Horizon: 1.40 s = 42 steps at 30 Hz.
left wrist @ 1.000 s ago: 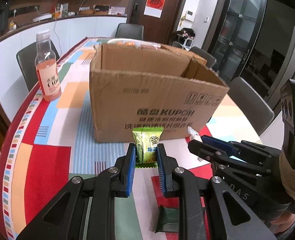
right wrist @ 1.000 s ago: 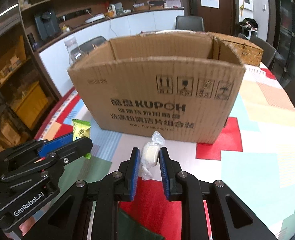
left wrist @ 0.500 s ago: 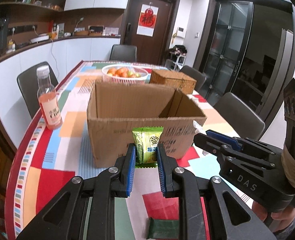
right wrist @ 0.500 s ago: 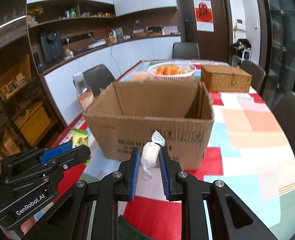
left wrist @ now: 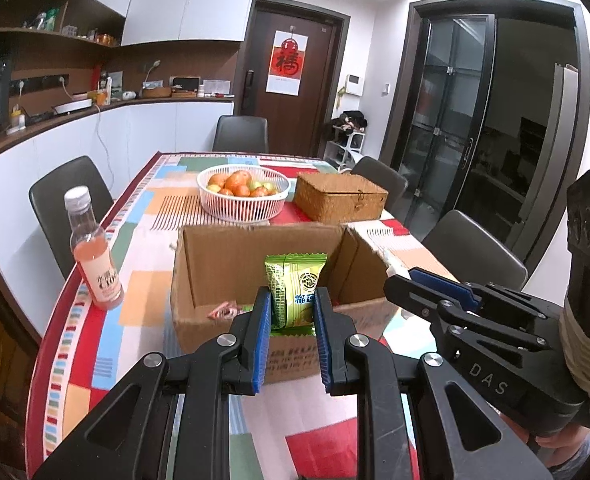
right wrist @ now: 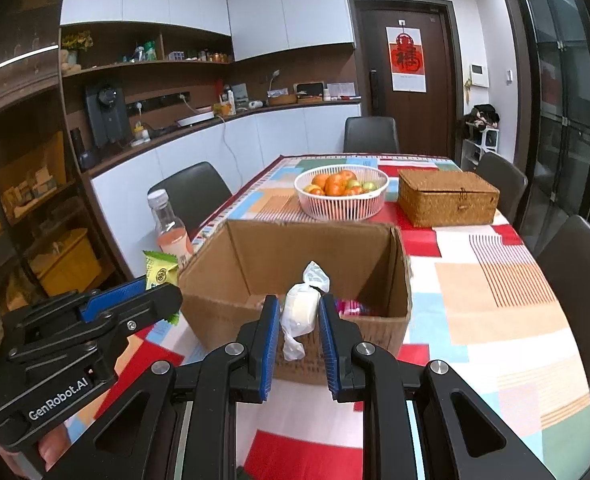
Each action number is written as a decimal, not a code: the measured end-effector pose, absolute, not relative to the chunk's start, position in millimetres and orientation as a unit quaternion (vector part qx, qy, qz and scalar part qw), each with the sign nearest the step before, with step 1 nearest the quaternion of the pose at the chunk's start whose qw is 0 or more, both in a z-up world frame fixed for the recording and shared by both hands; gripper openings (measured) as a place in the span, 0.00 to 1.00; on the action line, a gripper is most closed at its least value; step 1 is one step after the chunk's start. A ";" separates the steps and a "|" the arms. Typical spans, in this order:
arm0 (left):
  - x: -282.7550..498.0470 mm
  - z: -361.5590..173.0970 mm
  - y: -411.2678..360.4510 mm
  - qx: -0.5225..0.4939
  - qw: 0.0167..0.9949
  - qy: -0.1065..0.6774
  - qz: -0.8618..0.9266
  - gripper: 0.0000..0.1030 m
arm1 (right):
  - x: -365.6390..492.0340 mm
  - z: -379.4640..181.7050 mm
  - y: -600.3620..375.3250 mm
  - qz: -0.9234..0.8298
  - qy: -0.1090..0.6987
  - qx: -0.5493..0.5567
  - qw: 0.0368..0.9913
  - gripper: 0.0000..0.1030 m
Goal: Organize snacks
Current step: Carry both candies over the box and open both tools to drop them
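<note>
Above the table's cardboard box (left wrist: 255, 272), left tongs (left wrist: 291, 312) clamp a green packet (left wrist: 295, 292), right tongs (right wrist: 295, 320) a white sweet (right wrist: 301, 310).

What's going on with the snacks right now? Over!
Left gripper shut on green snack packet. Right gripper shut on white wrapped candy. Both raised near open cardboard box; nothing blocking.

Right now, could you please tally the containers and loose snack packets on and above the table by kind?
Cardboard box: 1
White fruit basket: 1
Wicker box: 1
Drink bottle: 1
Green snack packet in the left gripper: 1
White wrapped snack in the right gripper: 1
Pink packets visible inside the box: 1, perhaps more hidden
Total: 7
</note>
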<state>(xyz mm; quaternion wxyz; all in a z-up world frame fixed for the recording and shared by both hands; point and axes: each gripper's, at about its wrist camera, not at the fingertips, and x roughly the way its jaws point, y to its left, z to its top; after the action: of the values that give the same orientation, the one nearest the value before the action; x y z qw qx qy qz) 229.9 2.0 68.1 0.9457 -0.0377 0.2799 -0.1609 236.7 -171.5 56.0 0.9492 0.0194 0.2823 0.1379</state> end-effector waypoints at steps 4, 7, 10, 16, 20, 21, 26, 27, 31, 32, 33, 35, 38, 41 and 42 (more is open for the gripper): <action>242.8 77.3 1.9 -0.032 0.949 0.273 -0.157 0.21 | 247.9 61.7 -170.0 0.142 0.278 0.017 0.950 0.21; 255.5 81.4 2.3 -0.031 0.949 0.272 -0.155 0.21 | 260.1 66.3 -167.8 0.143 0.280 0.010 0.949 0.21; 271.0 83.1 2.1 -0.031 0.947 0.280 -0.155 0.21 | 272.2 68.8 -165.9 0.140 0.285 0.003 0.948 0.21; 297.8 81.3 -0.5 -0.026 0.941 0.300 -0.155 0.21 | 297.4 68.1 -164.1 0.141 0.298 -0.003 0.944 0.21; 317.2 72.6 -3.4 -0.015 0.936 0.320 -0.144 0.21 | 313.4 60.9 -161.9 0.132 0.315 -0.011 0.940 0.21; 319.9 71.0 -4.2 -0.012 0.935 0.324 -0.142 0.21 | 315.8 59.5 -162.2 0.131 0.317 -0.012 0.939 0.21; 331.0 64.7 -7.3 0.001 0.934 0.333 -0.128 0.21 | 325.6 51.3 -160.4 0.126 0.331 -0.022 0.935 0.21; 332.3 63.7 -7.4 0.003 0.934 0.336 -0.124 0.25 | 326.2 50.5 -160.1 0.127 0.333 -0.022 0.934 0.21; 326.6 63.6 -5.9 0.007 0.936 0.332 -0.116 0.40 | 327.1 49.4 -163.3 0.129 0.341 -0.010 0.931 0.29; 321.8 63.8 -5.9 0.010 0.938 0.329 -0.114 0.41 | 324.9 50.0 -164.0 0.129 0.338 -0.009 0.932 0.34; 317.5 63.7 -5.8 0.013 0.939 0.326 -0.113 0.45 | 322.5 49.4 -163.9 0.127 0.336 -0.011 0.933 0.35; 304.3 63.8 -4.5 0.015 0.942 0.318 -0.110 0.48 | 316.8 49.1 -163.6 0.129 0.335 -0.015 0.933 0.35; 287.7 63.4 -1.4 0.014 0.943 0.314 -0.106 0.55 | 302.0 48.3 -163.6 0.132 0.331 -0.019 0.934 0.40; 270.4 62.0 1.8 0.012 0.946 0.309 -0.092 0.65 | 286.6 48.1 -162.8 0.135 0.322 -0.025 0.937 0.47; 265.4 60.6 2.7 0.012 0.947 0.309 -0.089 0.68 | 279.9 48.0 -162.1 0.135 0.320 -0.029 0.937 0.49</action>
<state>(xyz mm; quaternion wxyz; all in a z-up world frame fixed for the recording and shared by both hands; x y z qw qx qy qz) 265.4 2.7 60.6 0.9467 0.0118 0.3093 -0.0889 279.9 -162.1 48.0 0.9374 -0.0287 0.3195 0.1355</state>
